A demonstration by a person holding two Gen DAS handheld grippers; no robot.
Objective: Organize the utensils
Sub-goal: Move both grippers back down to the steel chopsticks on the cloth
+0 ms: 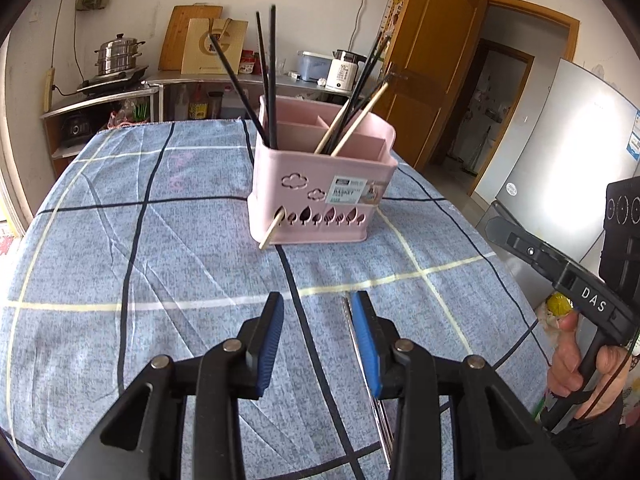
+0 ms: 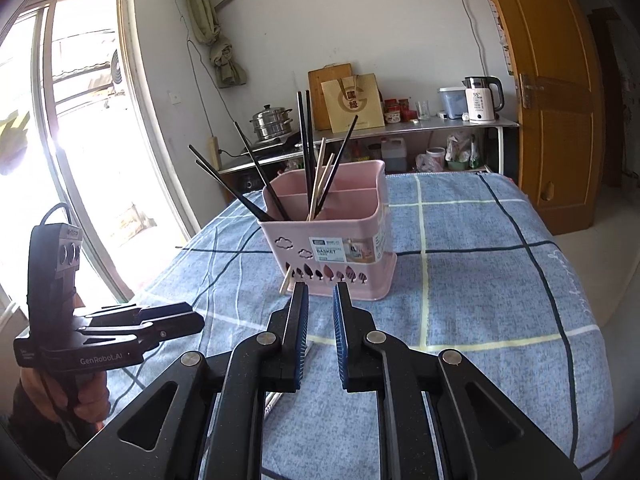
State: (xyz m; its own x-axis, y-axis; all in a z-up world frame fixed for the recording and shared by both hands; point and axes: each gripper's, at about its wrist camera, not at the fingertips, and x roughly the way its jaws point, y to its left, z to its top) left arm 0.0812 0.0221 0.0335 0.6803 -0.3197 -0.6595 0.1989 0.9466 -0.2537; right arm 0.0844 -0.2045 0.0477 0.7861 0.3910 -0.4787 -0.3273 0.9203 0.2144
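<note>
A pink utensil basket (image 1: 320,184) stands on the blue checked tablecloth (image 1: 140,280); it also shows in the right wrist view (image 2: 332,240). Black chopsticks (image 1: 272,80) and wooden chopsticks (image 1: 356,120) stand in its compartments. One wooden chopstick (image 1: 270,232) pokes out through a hole low in the front wall. My left gripper (image 1: 318,308) is open and empty above the cloth, in front of the basket. Metal chopsticks (image 1: 368,380) lie on the cloth under its right finger. My right gripper (image 2: 320,300) is open and empty, just short of the basket. The left gripper also shows in the right wrist view (image 2: 192,320).
A steel shelf (image 1: 120,94) behind the table holds a steamer pot (image 1: 118,54), cutting board, paper bag and kettle (image 1: 344,70). A wooden door (image 1: 432,60) and a fridge (image 1: 560,168) stand to the right. A window (image 2: 80,140) is on the left.
</note>
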